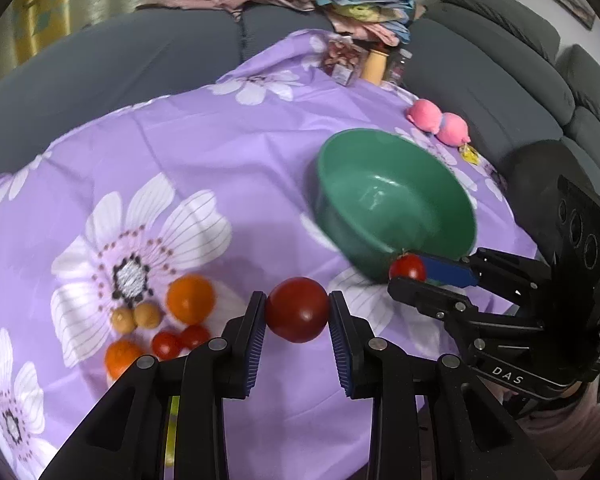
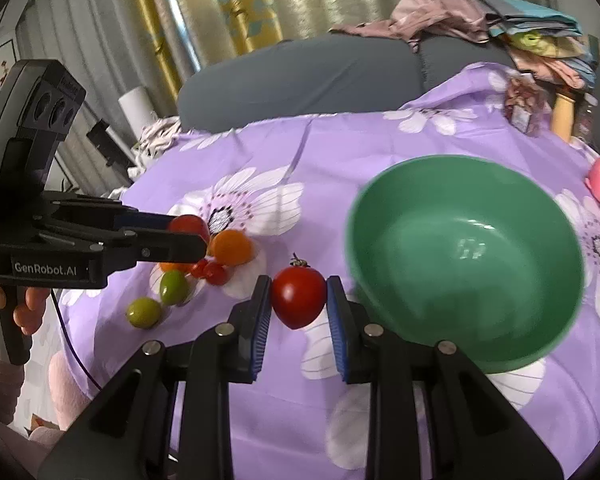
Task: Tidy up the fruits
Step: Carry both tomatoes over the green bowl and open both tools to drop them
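Each pair of tongs already carries a tomato, so the relation that counts is where the green bowl (image 2: 464, 264) lies from each.

The stemmed tomato (image 2: 299, 297) sits between the blue pads of the right tongs (image 2: 299, 304), closed on its sides, calyx up. From these tongs the bowl is just ahead and to the right, its near rim close beside the right finger, its mouth tipped toward them, with no fruit showing on the part of the inside that can be seen. I judge a short carry forward and right would put the fruit over the opening.

The larger dark-red tomato (image 1: 297, 309) is pinched between the pads of the left tongs (image 1: 297, 312), likewise closed on it and lifted off the purple flowered cloth (image 1: 204, 152) that covers the desk. From these tongs the bowl (image 1: 396, 204) lies ahead and to the right, farther off, and the right tongs (image 1: 410, 276) stand in the way at its near rim. So the right hand is the nearer and looks better placed to drop first; the left would probably have to wait or come round.

Neither tomato has a marked long axis, so orientation should matter little at release.

Left of the left tongs, on the cloth, lie the remaining fruits: an orange (image 1: 191, 298), a second orange (image 1: 123, 356), two cherry tomatoes (image 1: 180, 341) and two small tan fruits (image 1: 136, 317). The right wrist view also shows two green fruits (image 2: 158, 300) there.
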`<state>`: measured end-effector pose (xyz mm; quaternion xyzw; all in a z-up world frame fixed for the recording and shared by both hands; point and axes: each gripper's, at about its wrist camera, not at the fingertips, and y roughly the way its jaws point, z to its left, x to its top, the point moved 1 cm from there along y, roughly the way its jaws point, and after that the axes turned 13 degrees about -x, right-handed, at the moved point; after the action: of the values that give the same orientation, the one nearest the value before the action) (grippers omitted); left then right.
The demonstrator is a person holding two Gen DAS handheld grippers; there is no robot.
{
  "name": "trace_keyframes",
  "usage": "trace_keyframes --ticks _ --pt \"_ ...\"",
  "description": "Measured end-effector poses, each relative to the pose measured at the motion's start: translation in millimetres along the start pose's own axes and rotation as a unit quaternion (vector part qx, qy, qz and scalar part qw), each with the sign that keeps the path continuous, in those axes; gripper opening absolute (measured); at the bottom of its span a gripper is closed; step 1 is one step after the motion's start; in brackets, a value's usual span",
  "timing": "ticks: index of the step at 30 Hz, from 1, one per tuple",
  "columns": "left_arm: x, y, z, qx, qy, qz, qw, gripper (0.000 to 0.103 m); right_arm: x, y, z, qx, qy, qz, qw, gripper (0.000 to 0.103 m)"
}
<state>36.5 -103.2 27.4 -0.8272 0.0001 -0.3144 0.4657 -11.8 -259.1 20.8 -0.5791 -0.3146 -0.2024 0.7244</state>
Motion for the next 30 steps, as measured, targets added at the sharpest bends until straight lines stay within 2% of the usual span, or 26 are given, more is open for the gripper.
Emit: trace_keyframes --ticks 16,20,22,30 --pt "44 37 -48 -0.020 0.043 0.011 0.9988 0.032 0 -12 -62 -0.024 0.060 -0.034 0.997 0.028" --pt "56 55 -59 -0.027 0.055 0.018 0.9980 0.032 -1 -9 -75 -0.035 0.070 -0.031 0.996 0.028" --pt "60 65 -64 -0.015 0.066 0.022 0.9974 0.032 -2 -6 -82 -0.042 0.075 -0.028 0.996 0.028" --pt "64 99 -69 -0.014 0.074 0.058 0.9954 0.032 -4 3 -94 -0.064 0.079 -0.016 0.995 0.029"
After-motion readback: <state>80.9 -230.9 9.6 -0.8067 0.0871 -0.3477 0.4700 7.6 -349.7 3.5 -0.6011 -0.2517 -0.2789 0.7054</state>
